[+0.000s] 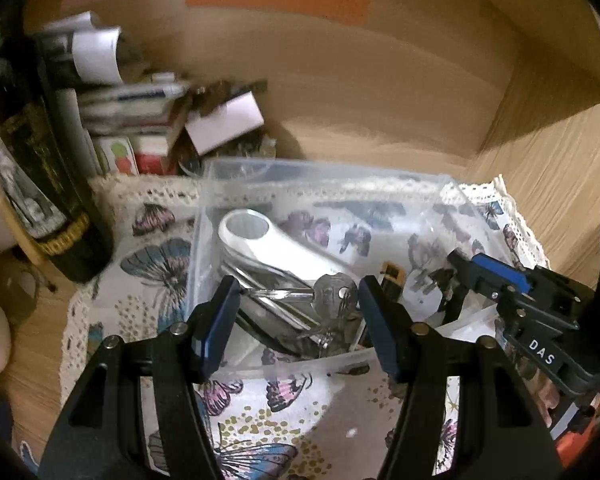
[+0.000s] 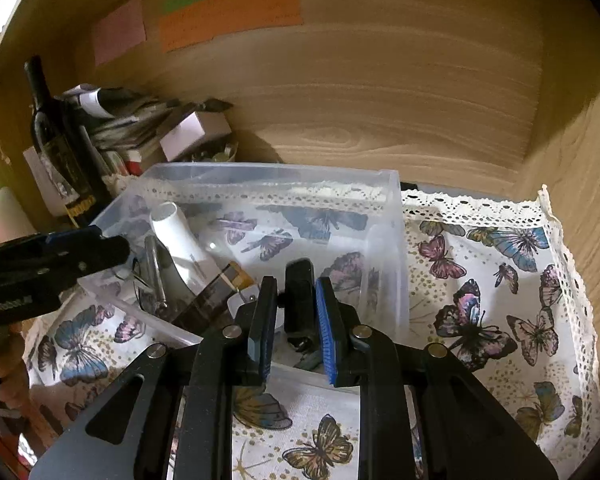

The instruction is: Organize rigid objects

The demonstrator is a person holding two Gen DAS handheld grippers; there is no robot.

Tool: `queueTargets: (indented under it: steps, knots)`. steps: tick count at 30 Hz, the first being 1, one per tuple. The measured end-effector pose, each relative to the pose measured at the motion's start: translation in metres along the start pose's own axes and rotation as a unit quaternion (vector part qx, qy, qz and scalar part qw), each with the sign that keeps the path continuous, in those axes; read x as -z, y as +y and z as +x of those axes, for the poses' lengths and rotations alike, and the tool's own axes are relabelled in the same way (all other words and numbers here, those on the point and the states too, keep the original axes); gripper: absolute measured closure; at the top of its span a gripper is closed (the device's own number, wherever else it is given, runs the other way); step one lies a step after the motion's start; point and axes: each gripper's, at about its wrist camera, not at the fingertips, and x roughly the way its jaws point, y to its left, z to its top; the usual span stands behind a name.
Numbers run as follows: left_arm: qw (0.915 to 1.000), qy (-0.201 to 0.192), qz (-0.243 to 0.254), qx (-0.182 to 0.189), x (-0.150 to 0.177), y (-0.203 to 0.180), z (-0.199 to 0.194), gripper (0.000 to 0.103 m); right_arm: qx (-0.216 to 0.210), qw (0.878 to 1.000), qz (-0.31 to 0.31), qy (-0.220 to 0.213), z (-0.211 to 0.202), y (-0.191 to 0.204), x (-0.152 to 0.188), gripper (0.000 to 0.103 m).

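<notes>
A clear plastic bin [image 1: 324, 168] stands on a butterfly-print cloth [image 1: 148, 264]. Inside lie a white-handled tool [image 1: 268, 240], chrome metal pieces [image 1: 268, 312] and a silver key [image 1: 332, 292]. My left gripper [image 1: 298, 296] hangs open over the bin's near side, above the key, with nothing between its pads. Further right, my right gripper [image 1: 466, 266] reaches over the bin. In the right wrist view that right gripper [image 2: 296, 320] is shut on a small black block [image 2: 300, 292] above the bin's [image 2: 268, 170] near wall. The left gripper [image 2: 108, 244] comes in from the left.
A dark wine bottle [image 2: 56, 140] and a pile of boxes and papers [image 2: 160, 120] fill the shelf's back left corner. Wooden walls close the back and right; coloured notes [image 2: 228, 12] stick on the back wall. The cloth [image 2: 500, 280] lies bare right of the bin.
</notes>
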Motion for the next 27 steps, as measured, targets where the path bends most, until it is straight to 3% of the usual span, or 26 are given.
queueTargets:
  steps: [12, 14, 16, 22, 27]
  knots:
    - [0.9984, -0.052, 0.019, -0.008, 0.005, -0.008, -0.043, 0.041, -0.004, 0.999, -0.016, -0.037, -0.033, 0.009, -0.005, 0.079]
    - [0.9976, -0.065, 0.022, -0.009, 0.006, -0.010, -0.054, 0.039, -0.004, 0.998, -0.019, -0.053, -0.046, 0.012, -0.006, 0.073]
    - [0.9959, -0.086, 0.026, -0.011, 0.009, -0.014, -0.070, 0.034, -0.004, 0.997, -0.025, -0.073, -0.062, 0.016, -0.007, 0.059]
    - [0.9882, -0.147, 0.041, -0.017, 0.022, -0.030, -0.116, 0.023, -0.004, 0.988, -0.042, -0.147, -0.117, 0.030, -0.002, 0.032]
    - [0.9805, -0.188, 0.052, -0.026, 0.036, -0.041, -0.149, 0.012, 0.001, 0.979, -0.048, -0.199, -0.154, 0.039, 0.009, 0.019]
